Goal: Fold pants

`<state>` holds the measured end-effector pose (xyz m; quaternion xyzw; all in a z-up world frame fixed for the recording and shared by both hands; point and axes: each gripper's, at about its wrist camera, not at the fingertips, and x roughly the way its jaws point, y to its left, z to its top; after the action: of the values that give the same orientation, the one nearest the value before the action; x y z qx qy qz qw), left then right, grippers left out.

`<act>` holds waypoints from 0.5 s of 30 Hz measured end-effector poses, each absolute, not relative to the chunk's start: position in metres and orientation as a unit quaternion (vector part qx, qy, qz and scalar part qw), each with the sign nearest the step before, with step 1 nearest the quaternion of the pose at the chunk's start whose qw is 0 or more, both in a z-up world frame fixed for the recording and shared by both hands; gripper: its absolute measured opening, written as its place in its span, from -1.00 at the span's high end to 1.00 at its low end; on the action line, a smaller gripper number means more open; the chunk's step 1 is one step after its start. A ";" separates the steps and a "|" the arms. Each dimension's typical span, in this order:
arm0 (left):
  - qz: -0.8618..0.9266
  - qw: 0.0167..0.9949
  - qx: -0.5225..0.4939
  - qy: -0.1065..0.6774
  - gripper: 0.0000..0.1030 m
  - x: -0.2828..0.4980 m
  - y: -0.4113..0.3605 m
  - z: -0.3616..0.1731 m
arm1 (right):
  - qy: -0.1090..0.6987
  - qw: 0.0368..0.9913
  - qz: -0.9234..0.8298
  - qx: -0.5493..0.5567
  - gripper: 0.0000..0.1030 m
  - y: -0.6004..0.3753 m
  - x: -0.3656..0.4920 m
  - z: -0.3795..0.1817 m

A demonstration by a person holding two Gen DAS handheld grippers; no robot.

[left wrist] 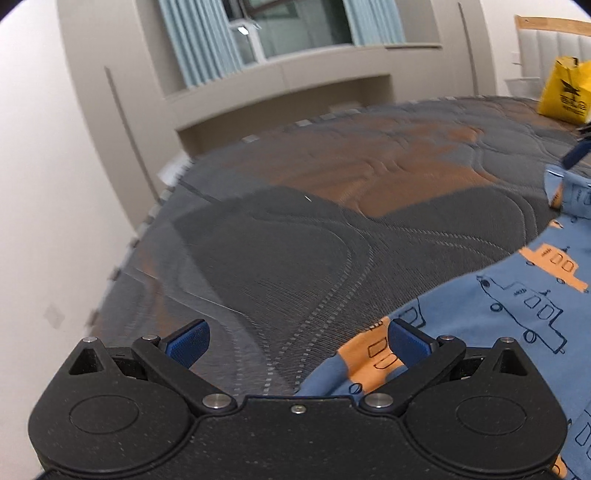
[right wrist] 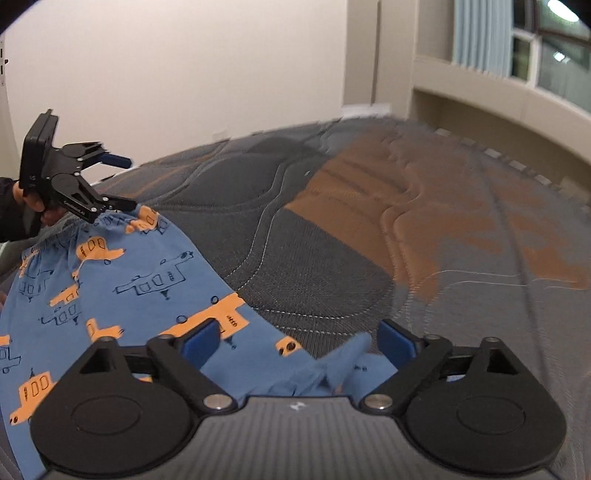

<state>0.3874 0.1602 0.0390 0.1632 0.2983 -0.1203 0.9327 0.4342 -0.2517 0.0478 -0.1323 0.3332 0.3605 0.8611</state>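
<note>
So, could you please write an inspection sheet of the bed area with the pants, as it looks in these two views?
Surface: quilted grey-and-orange mattress.
Job's things: blue pants with orange vehicle print, spread flat.
Clutter: yellow bag at the far corner.
Grippers: left gripper open, empty; right gripper open over a bunched pants end, pads not pressing.
Cables: nothing seen.
Surroundings: white wall, curtained window.

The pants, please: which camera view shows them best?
The right wrist view: the pants spread from the waistband down to the right gripper. The left wrist view catches only their edge at lower right.
</note>
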 end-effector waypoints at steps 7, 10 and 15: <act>-0.163 0.905 0.173 0.352 -0.47 0.406 0.159 0.025 | 0.408 0.804 0.397 -0.171 -0.29 -0.227 0.469 0.013; -0.169 0.895 0.169 0.376 0.13 0.409 0.153 0.023 | 0.430 0.786 0.412 -0.166 -0.14 -0.228 0.471 0.003; -0.168 0.898 0.165 0.372 0.96 0.400 0.141 0.026 | 0.424 0.797 0.395 -0.170 0.79 -0.228 0.464 0.009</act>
<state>0.3997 0.1413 0.0262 0.1654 0.3721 -0.1683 0.8977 0.4638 -0.2282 0.0087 -0.1696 0.4244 0.3949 0.7970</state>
